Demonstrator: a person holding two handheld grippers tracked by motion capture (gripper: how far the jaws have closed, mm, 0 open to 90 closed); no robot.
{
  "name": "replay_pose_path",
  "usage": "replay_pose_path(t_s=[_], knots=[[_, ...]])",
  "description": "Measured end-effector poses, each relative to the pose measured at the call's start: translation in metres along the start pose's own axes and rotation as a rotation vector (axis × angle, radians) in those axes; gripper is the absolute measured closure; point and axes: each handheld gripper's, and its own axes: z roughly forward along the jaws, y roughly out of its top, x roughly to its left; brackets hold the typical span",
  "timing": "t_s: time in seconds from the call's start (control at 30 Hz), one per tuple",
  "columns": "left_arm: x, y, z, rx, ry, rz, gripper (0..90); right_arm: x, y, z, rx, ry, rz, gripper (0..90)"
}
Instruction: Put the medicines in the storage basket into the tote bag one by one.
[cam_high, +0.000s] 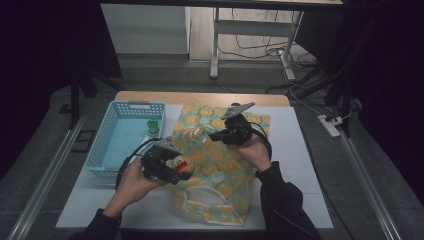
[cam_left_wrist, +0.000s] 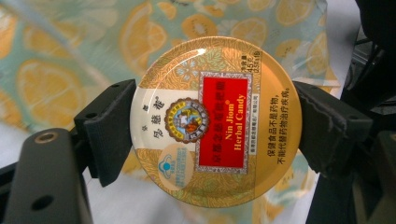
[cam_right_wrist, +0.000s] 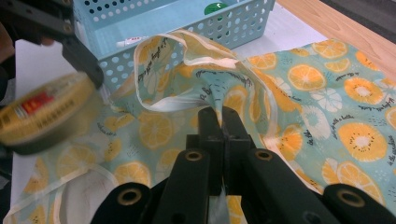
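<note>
One round golden tin of herbal candy (cam_left_wrist: 216, 122), with a red label on its lid, sits clamped by its rim between the two black jaws of the left claw (cam_high: 181, 165), held in the air just above the near left part of the cloth. There is one cloth: a teal fabric bag printed with orange slices (cam_high: 220, 165), spread across the white-covered worktop (cam_high: 300, 165). The right claw (cam_right_wrist: 222, 122) has its two jaws pressed together on a fold of that fabric, lifting the bag's cream-edged mouth into a loop. One pale blue perforated plastic basket (cam_high: 106, 145) stands at the left of the worktop, touching the bag's edge. Inside it is one small green-capped thing (cam_high: 152, 125), perhaps a bottle; it is too small to be sure.
</note>
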Motion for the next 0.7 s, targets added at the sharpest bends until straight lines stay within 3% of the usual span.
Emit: replay_pose_path(t_s=[0.7], knots=[[0.0, 0.03, 0.06, -0.002, -0.029, 0.052, 20.2, 0.001, 0.0, 0.001, -0.002, -0.004, -0.003, 89.8]])
